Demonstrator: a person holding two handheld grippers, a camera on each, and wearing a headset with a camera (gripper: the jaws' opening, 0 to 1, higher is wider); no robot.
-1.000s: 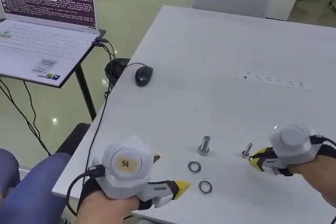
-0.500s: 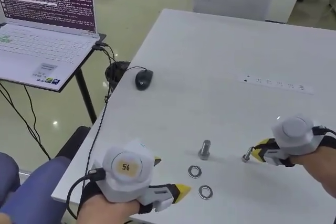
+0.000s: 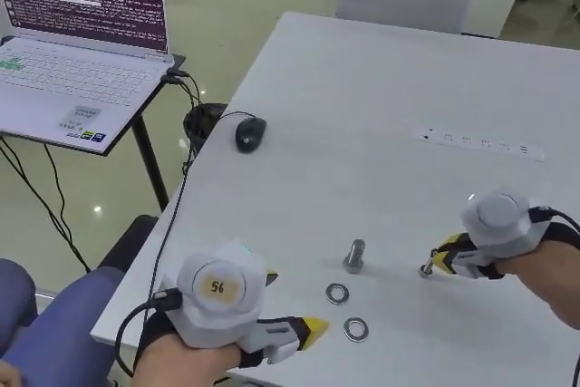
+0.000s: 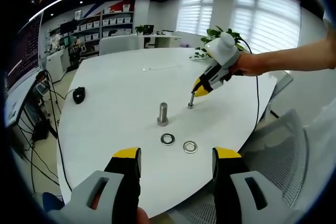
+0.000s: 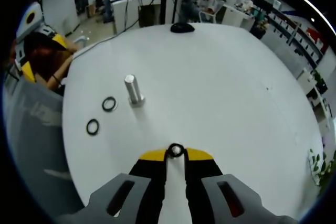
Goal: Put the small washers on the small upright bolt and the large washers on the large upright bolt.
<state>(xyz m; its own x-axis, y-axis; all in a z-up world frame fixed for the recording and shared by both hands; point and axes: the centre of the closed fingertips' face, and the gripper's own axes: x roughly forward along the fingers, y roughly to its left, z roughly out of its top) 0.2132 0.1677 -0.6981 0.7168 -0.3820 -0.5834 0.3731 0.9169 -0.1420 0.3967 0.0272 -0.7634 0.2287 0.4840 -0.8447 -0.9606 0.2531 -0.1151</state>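
Here the right gripper [image 3: 436,265] has its jaws drawn nearly together on a small washer [image 5: 175,151], held right at the top of the small upright bolt [image 4: 191,101]. The left gripper [image 4: 177,154] hovers over the near edge of the white table [image 3: 362,115], jaws wide apart. Ahead of it, 1 large washer [image 3: 337,294] lies flat just beside the large upright bolt [image 3: 354,256], and a 2nd large washer [image 3: 355,328] lies flat nearer the table edge.
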